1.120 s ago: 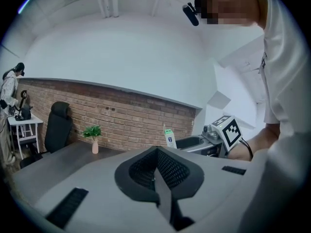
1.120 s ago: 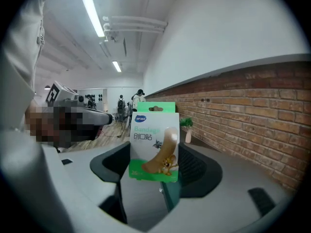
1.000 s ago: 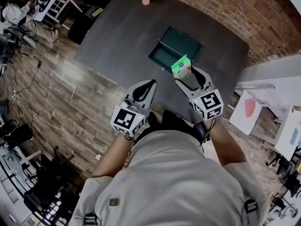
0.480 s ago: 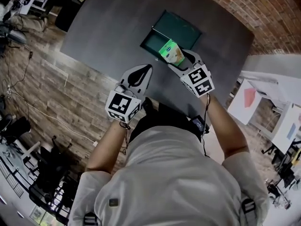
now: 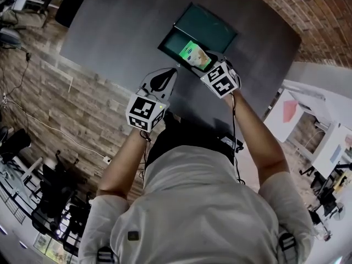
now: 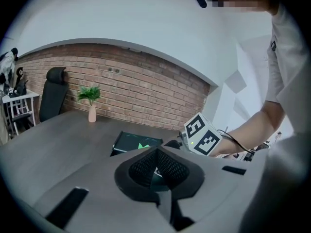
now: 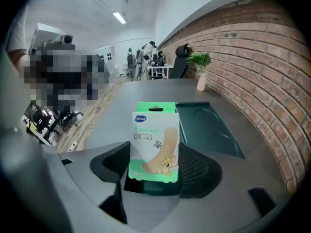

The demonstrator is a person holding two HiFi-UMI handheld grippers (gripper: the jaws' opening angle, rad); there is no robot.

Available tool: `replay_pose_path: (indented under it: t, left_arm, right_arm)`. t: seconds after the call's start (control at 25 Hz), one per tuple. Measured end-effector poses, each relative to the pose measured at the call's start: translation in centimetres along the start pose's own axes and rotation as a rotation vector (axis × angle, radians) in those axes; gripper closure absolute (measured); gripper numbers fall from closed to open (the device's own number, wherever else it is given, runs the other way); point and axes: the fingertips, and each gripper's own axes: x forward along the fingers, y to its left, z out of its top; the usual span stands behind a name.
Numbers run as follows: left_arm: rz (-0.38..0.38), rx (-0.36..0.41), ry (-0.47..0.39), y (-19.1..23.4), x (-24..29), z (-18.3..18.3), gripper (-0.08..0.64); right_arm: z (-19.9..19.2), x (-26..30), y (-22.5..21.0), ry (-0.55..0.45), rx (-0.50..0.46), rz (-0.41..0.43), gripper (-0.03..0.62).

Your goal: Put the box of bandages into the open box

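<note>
Over the last second the box of bandages (image 5: 195, 55) has travelled forward with the right gripper (image 5: 202, 64). In the head view it now overlaps the 6 o'clock edge of the open box (image 5: 215, 27) instead of hanging short of it over the table. Its printed face has also tipped up toward the head camera.

In the right gripper view, the carton (image 7: 154, 140) stands upright between the jaws. They are clamped on its two narrow sides at the lower end, and the green hang-tab end points away. The dark green tray (image 7: 210, 129) sits past it at about 1 o'clock. Whether the carton is already over the cavity or only lined up with it cannot be told.

It is probably a light, thin-walled cardboard carton (mostly air and paper strips). It should be stiff enough to hold its shape under a modest pinch but easy to dent. The glossy print looks somewhat slippery. The present hold low on the side edges seems sound, since the walls are braced there by the end flap, and it leaves the upper end free to enter first.

The left gripper (image 5: 165, 75) waits at about 8 o'clock from the carton, its jaws pressed together on nothing (image 6: 156, 164). Both grippers are above the dark grey table (image 5: 121, 21), which has a small potted plant (image 6: 91, 98) at its far edge.
</note>
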Motion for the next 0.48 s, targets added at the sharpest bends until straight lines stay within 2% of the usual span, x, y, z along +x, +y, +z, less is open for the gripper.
replay_pose_path:
  t: [0.2,0.48]
  left_arm:
    - [-0.023,-0.029,0.023,0.4,1.3,-0.9,0.544]
    - [-0.045,-0.048,0.030,0.2,1.9,-1.7,0.543]
  right_arm:
    - [-1.4,2.7,-0.2,0.089,-0.015,0.020,0.287]
    - [-2.4,4.3,-0.7,0.128,-0.003,0.026,0.287]
